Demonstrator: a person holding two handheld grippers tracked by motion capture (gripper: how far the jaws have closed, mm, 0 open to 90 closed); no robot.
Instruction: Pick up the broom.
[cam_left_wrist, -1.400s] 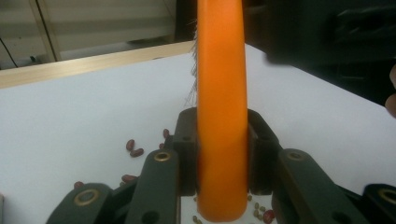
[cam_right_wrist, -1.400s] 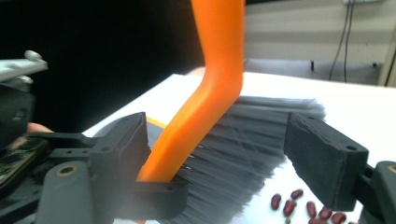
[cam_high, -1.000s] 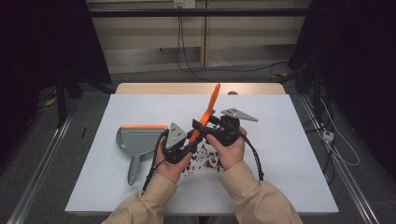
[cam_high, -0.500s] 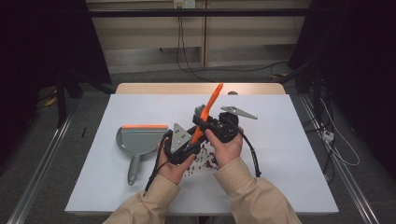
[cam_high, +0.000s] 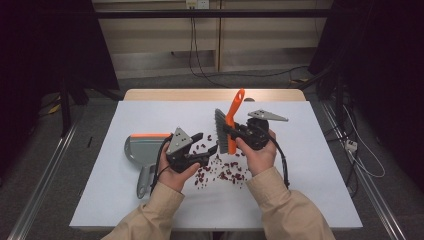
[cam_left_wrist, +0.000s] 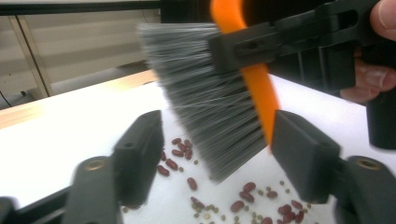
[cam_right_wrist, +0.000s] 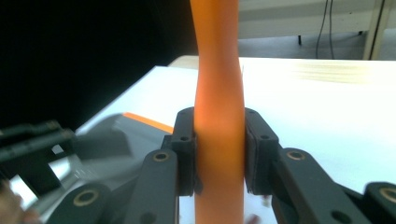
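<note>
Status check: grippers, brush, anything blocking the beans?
Right gripper shut on brush handle. Left gripper jaws just opened, off the brush. Beans scattered on table, dustpan left of them; nothing between.

I'm working in what looks like a lab or test room, not a home. My table (cam_high: 320, 165) is a plain wooden bench under a white sheet, standing on grey floor with metal rails (cam_high: 40, 200) running along both sides. Black curtains (cam_high: 45, 55) hang left and right, loose cables (cam_high: 210, 75) trail down the pale back wall from a socket (cam_high: 196, 4), and more wires lie at the right (cam_high: 360, 160).
</note>
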